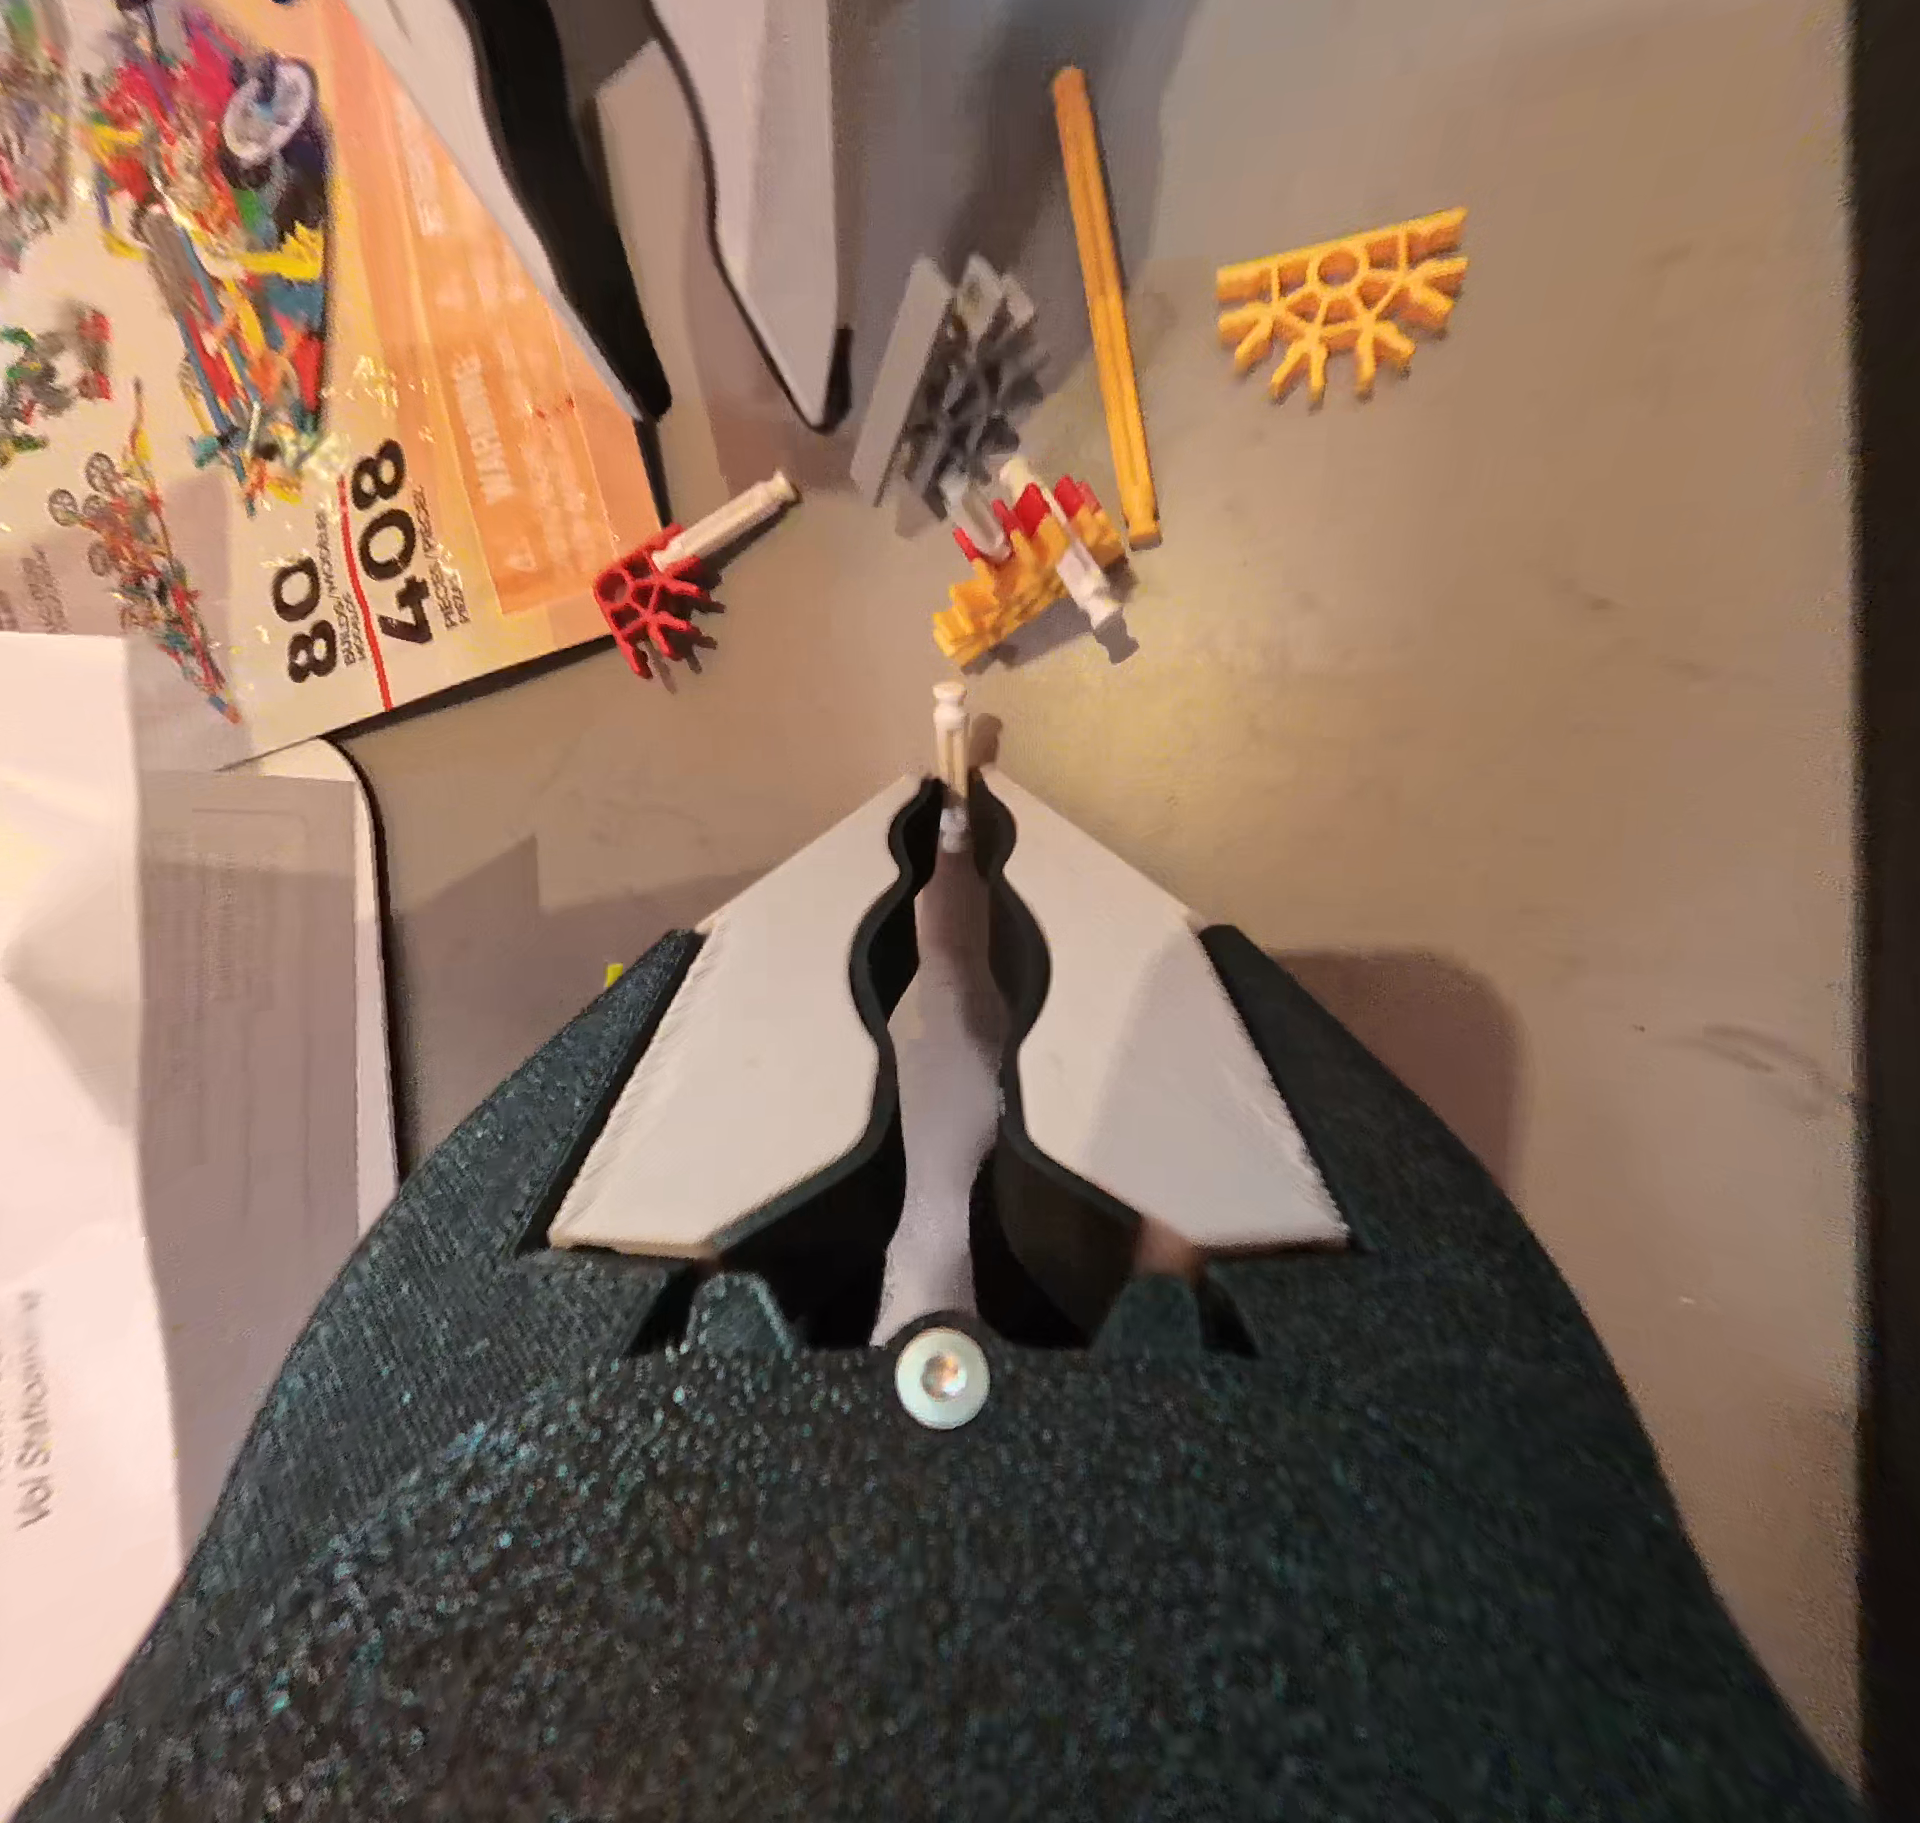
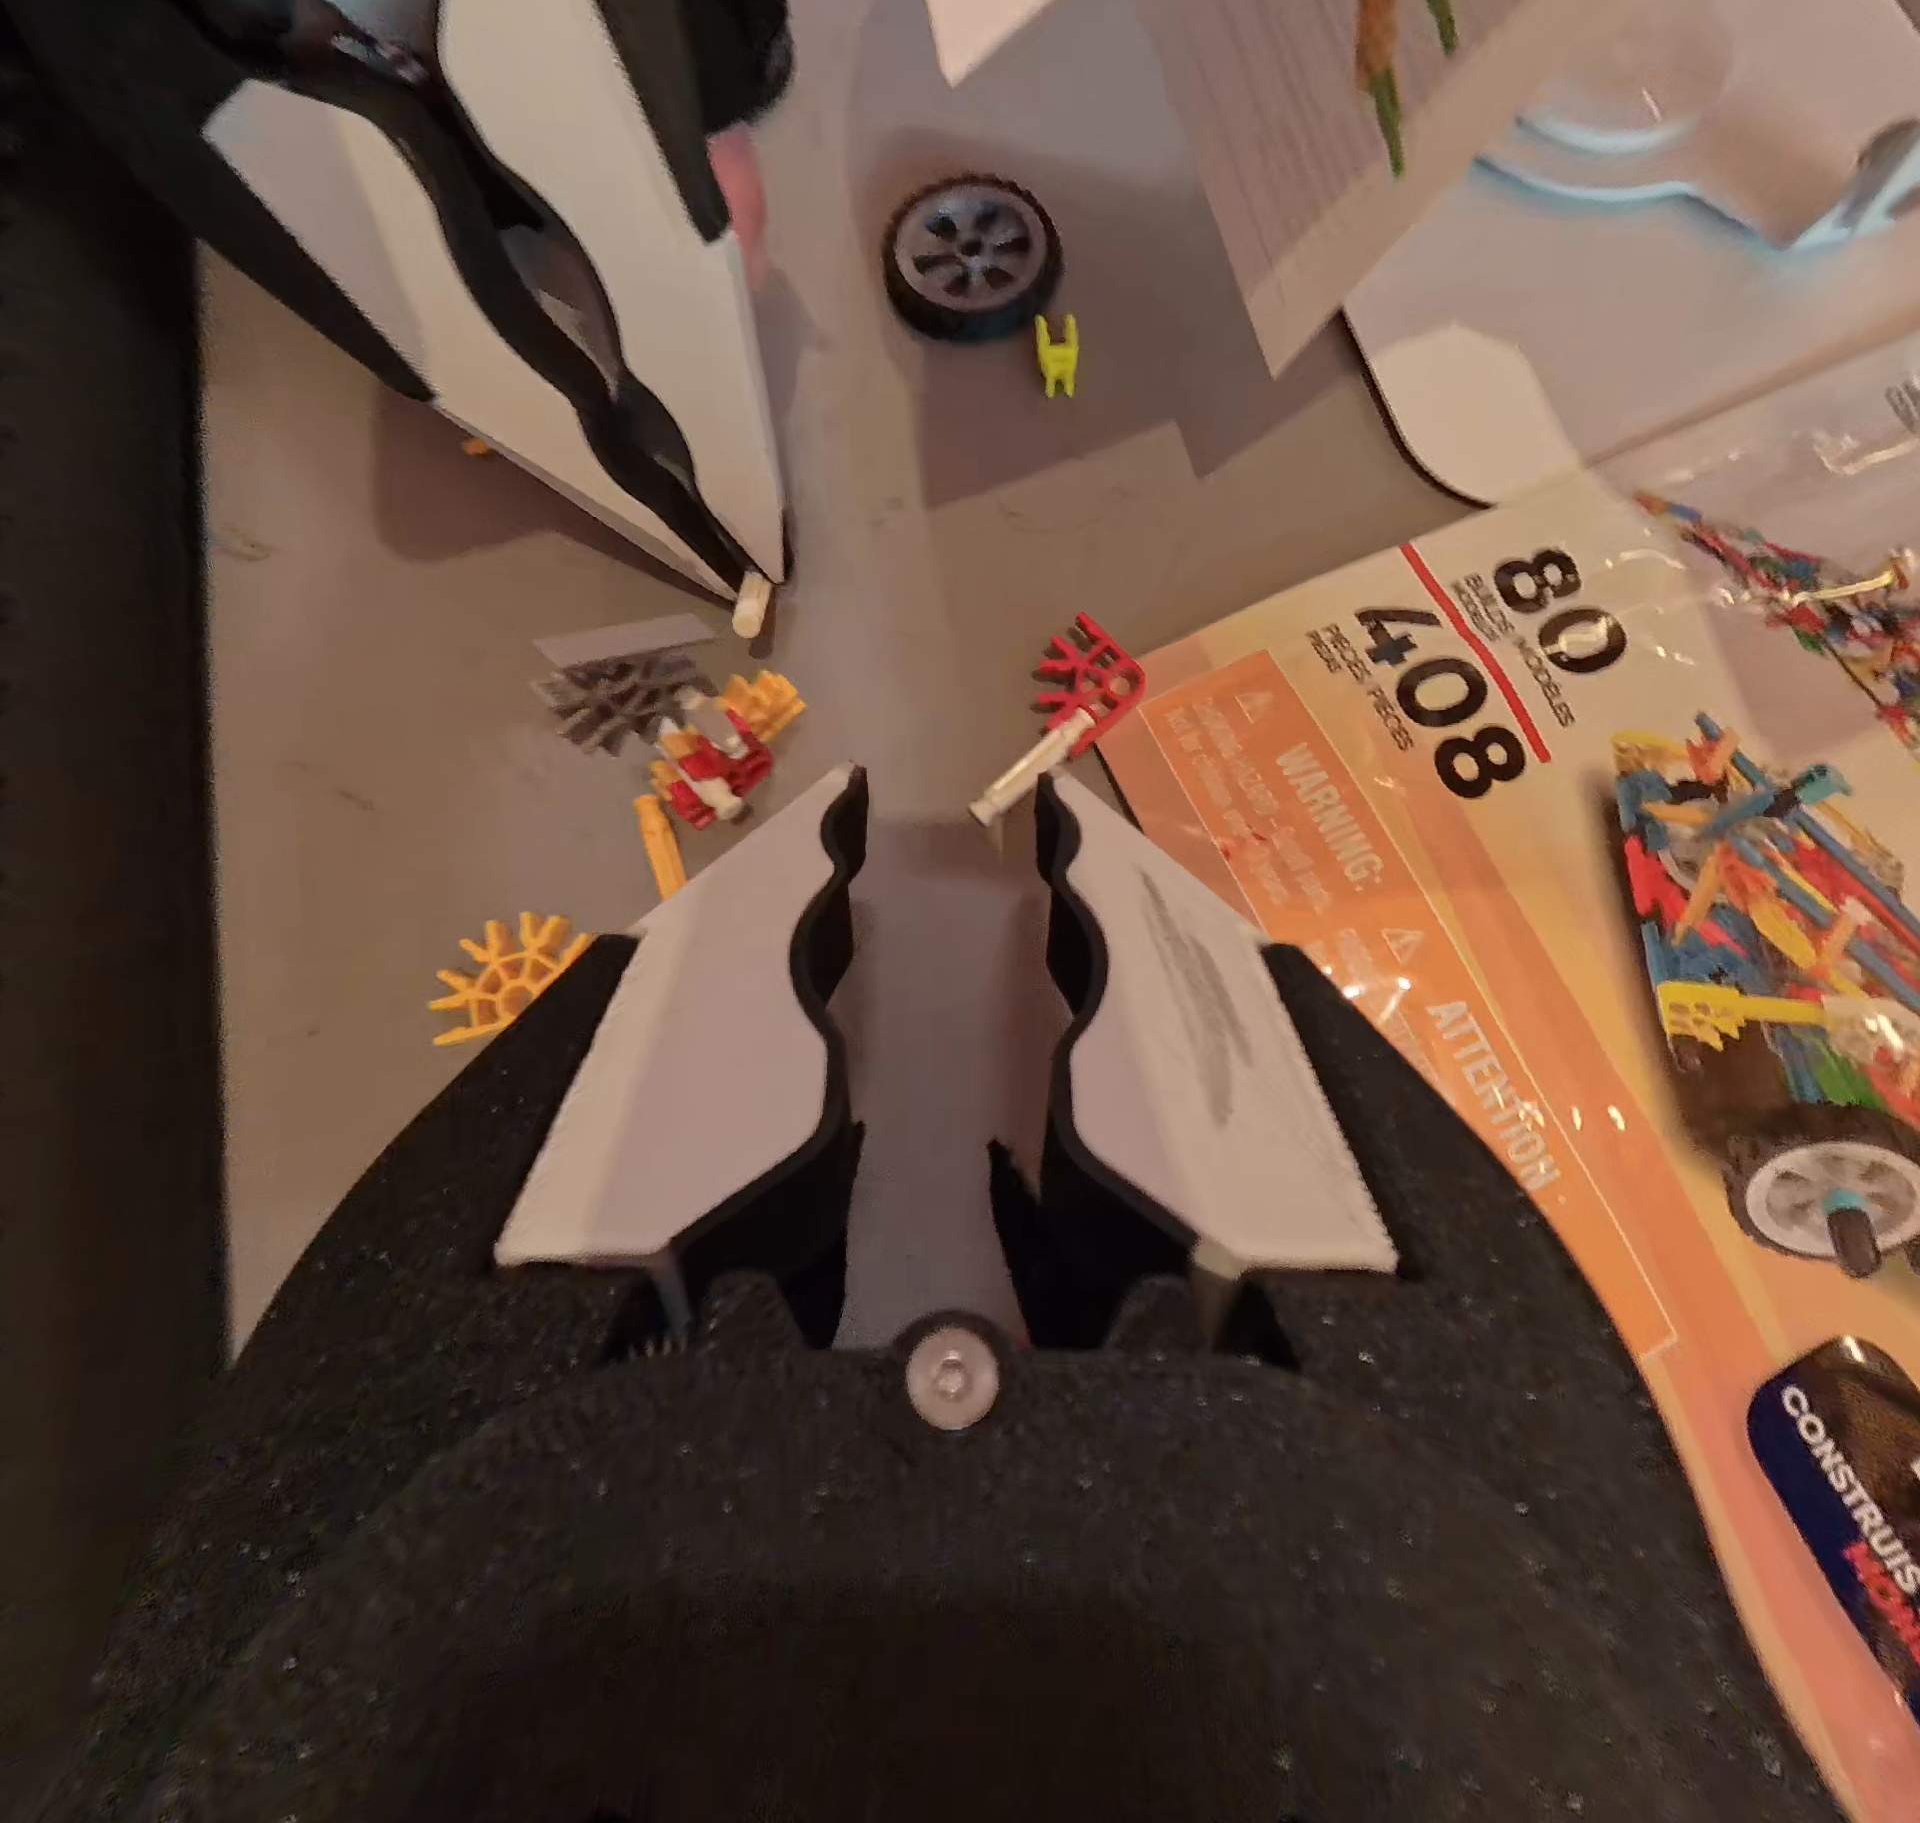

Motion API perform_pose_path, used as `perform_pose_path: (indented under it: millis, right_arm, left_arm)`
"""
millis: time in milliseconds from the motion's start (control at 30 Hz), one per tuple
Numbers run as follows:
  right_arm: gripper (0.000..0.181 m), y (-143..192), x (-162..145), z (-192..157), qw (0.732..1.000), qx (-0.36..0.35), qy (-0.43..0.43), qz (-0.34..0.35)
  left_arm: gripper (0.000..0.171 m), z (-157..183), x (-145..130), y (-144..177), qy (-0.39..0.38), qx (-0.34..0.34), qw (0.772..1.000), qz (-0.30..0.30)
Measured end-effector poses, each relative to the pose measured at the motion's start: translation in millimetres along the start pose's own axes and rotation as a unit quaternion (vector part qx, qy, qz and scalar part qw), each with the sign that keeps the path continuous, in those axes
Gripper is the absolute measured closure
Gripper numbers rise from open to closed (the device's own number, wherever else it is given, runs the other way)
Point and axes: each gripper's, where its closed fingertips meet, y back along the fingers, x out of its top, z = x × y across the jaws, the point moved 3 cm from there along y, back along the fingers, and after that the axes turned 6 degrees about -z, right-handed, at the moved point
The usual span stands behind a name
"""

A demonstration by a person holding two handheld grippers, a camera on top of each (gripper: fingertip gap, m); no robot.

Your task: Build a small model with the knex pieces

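Left tongs [image 1: 951, 786] pinching short white rod [image 1: 949, 724]; right tongs [image 2: 951, 786] wide, empty, beside red connector's white rod [image 2: 1029, 767]

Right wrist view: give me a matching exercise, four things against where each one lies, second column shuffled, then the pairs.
Things:
1. wheel
2. white rod
3. red connector
4. yellow connector

Places:
A. at the edge of the orange box
B. pinched in the left tongs' tips
C. flat on the table beside a small lime clip
D. partly hidden behind the right tongs' left finger

Pairs: 1-C, 2-B, 3-A, 4-D
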Motion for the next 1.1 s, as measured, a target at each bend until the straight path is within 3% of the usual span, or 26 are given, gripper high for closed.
perform_pose_path:
  millis: [100, 300, 467, 1100]
  right_arm:
    - [0.161, -4.1, -4.3, 3.9, 1.0, -0.007, -0.008, -0.014]
    - [0.162, -16.5, -9.0, 5.4, 0.999, -0.018, -0.007, -0.04]
    - [0.173, -22.4, -12.6, 9.7, 0.998, -0.033, -0.005, -0.055]
    - [0.177, 0.4, 7.1, 2.8, 1.0, -0.018, 0.018, 0.016]
  left_arm:
    - [0.167, 0.1, -3.9, -2.7, -0.001, -0.001, 1.0, -0.011]
    - [0.167, -0.4, -4.6, -2.9, 0.005, -0.005, 1.0, -0.008]
    - [0.167, -0.8, -4.8, -3.0, 0.011, -0.007, 1.0, -0.005]
    - [0.152, -27.2, 5.7, 7.0, 0.033, 0.078, 0.996, 0.028]
